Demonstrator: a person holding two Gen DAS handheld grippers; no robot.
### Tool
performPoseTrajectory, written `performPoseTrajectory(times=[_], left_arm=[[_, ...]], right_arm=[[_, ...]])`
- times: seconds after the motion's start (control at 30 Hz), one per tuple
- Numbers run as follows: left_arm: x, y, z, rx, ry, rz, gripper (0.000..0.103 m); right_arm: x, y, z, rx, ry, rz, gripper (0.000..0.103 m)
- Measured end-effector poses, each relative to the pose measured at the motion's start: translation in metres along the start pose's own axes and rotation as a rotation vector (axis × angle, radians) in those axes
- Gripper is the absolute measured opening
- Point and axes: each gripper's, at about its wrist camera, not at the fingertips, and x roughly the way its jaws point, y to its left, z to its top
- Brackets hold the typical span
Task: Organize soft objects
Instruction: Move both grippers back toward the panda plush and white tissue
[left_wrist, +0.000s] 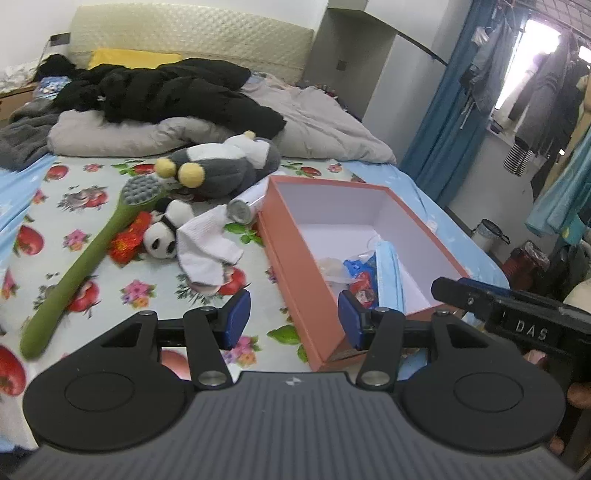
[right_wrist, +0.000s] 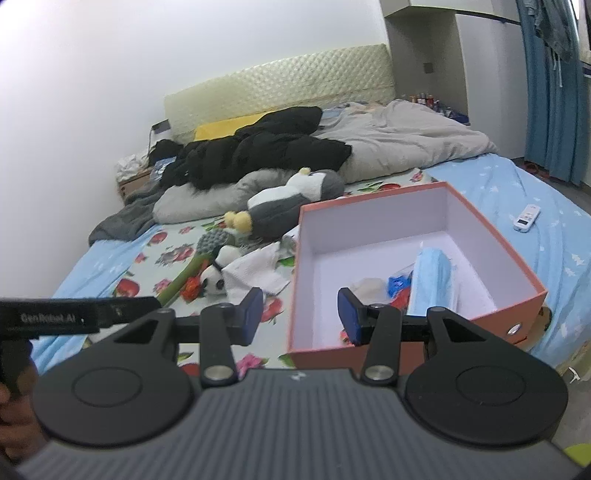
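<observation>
grippers: my left gripper (left_wrist: 293, 317) and right gripper (right_wrist: 300, 314) both apart, empty
panda (left_wrist: 162, 240): light, squishy, I'd pinch its belly

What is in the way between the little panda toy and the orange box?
The white cloth lies on the bed right beside the panda toy, between it and the orange box. The box's near wall also stands in the way, so lift over it.

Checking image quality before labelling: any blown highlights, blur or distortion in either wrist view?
Left wrist view: the bright window at top right is blown out; fisheye bends the orange cardboard box; the small panda plush stays sharp. Right wrist view: the white wall is hazy and overexposed, and the edges are soft and blurred.
</observation>
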Motion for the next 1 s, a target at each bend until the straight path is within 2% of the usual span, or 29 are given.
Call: performPoseTrajectory(times=[0.23,0.5,0.77,1.0], left_arm=[[-0.032,0.019,-0.019,-0.053,-0.004,0.052,0.059],[-0.046,0.055,-0.037,-0.123,-0.007,0.119,0.063],[-0.033,0.091,-0.035,-0.165,-0.035,0.165,0.076],[0.003,0.127,-0.025,-0.196,-0.058,0.224,0.078]], right_arm=[[-0.004,0.035,-0.017,-0.029,0.049,0.072,0.048],[0.006,0.063,-0.026,-0.054,0.094,0.091,0.048],[0.038,0.078,-0.026,-0.049,0.127,0.092,0.048],[0.083,0.091,-0.020,-0.083,0.163,0.107,0.048]])
